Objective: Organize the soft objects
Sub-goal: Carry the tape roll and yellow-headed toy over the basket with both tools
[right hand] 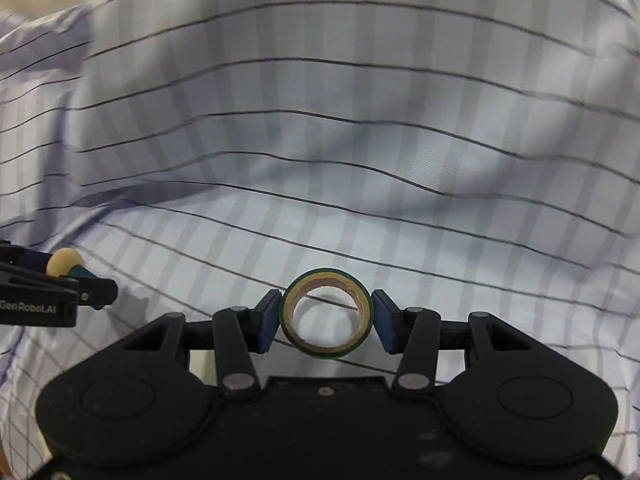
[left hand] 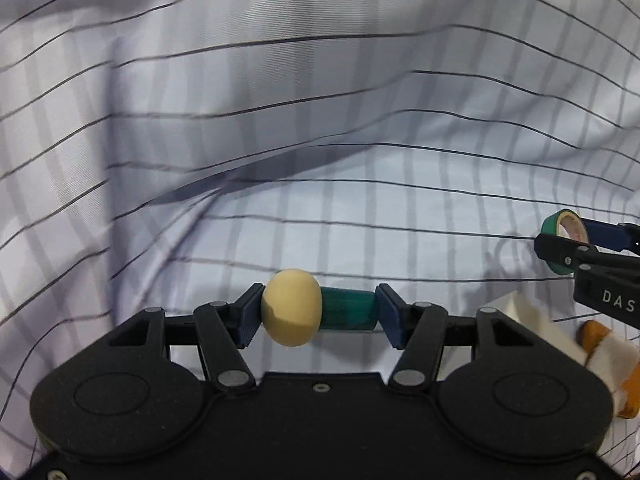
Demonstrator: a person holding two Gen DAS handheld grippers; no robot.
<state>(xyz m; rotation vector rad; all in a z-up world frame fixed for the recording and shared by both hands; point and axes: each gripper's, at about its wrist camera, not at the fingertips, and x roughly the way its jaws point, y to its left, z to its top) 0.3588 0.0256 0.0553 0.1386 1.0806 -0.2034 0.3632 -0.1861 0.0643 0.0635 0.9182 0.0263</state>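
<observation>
The left gripper (left hand: pixel 318 312) is clamped end to end on a small mushroom-shaped toy (left hand: pixel 316 307): a rounded cream foam-like cap against the pad at 9 o'clock, a short teal cylindrical stem against the pad at 3 o'clock. The cap has a slight dent low on its near face, which suggests it is squashy. I judge the piece to be very light, with the stem stiffer and smoother than the cap. Held along its axis it could pivot or pop out if the squeeze loosens, so a hold across the cap, where the foam gives and grips, would seem safer.

The right gripper (right hand: pixel 327 318) has its pads closed on the outer edges of a green roll of tape with a tan cardboard core (right hand: pixel 327 312), pressing at 9 and 3 o'clock, the hole facing the camera. The roll looks stiff and light; its outer face is probably slick, so pinching across the full width as here suits it.

Beyond both tools lies a rumpled pale blue cloth with a thin dark grid pattern (left hand: pixel 360 100), folds rising toward 12 o'clock. In the left view, at 4 o'clock, sit a white block-like item (left hand: pixel 524 316) and an orange-and-white plush piece (left hand: pixel 612 360), partly hidden and blurred. The right tool enters that view at 3 o'clock, near but apart from the left one.
</observation>
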